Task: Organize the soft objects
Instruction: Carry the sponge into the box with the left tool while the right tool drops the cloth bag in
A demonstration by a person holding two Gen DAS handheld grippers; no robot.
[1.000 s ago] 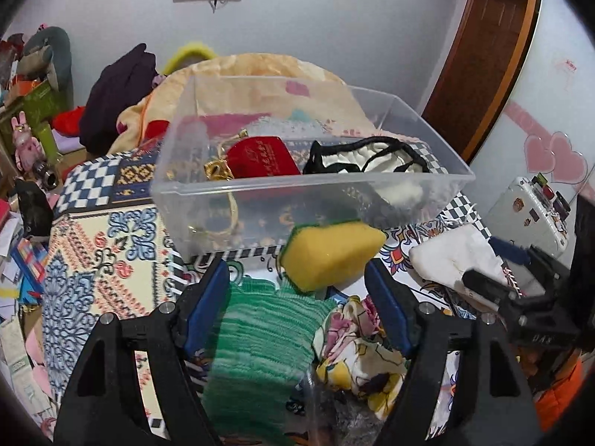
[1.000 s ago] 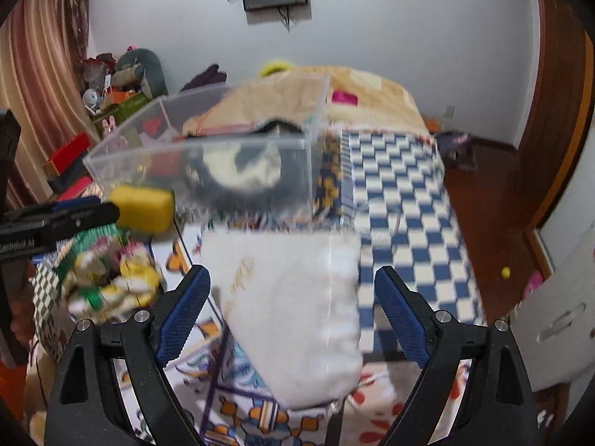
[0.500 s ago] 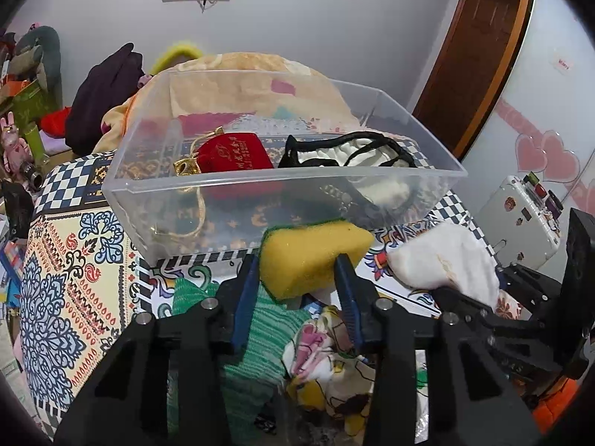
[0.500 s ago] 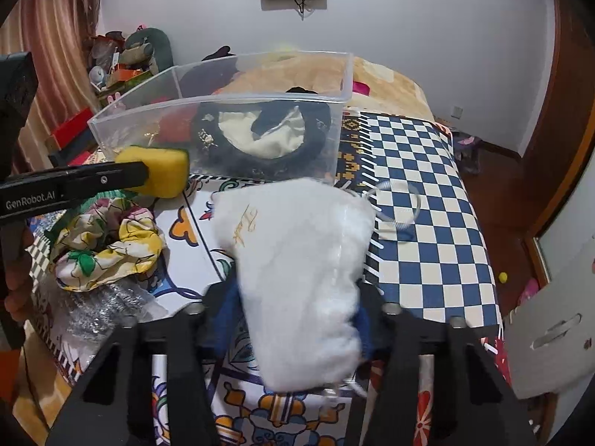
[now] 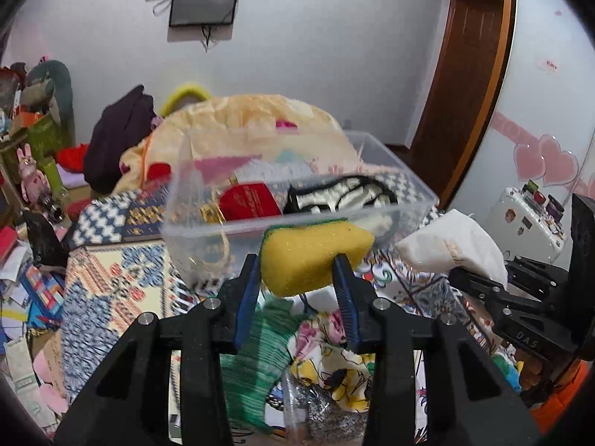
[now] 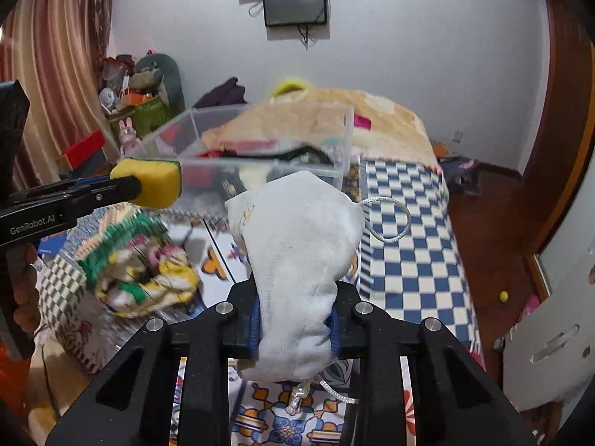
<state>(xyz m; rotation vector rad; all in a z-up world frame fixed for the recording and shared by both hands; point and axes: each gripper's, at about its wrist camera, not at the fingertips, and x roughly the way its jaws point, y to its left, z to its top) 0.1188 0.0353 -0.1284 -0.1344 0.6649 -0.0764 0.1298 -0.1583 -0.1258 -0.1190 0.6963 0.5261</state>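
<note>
Left tool (image 5: 297,278) pinches yellow foam sponge (image 5: 312,256); right tool (image 6: 293,319) clamps white drawstring pouch (image 6: 297,245), whose dangling cord might snag the clear plastic bin (image 6: 260,163).

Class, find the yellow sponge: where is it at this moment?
The yellow sponge is clamped in the left tongs, held up just in front of the clear plastic bin; in the right wrist view it appears at the left, beside the white pouch.

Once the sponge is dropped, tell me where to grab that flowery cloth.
Take the flowery cloth at its raised, bunched top fold, coming from above: it lies crumpled in a heap beside the green knit piece, so edges are tucked under. The left gripper is busy with the sponge.
</note>
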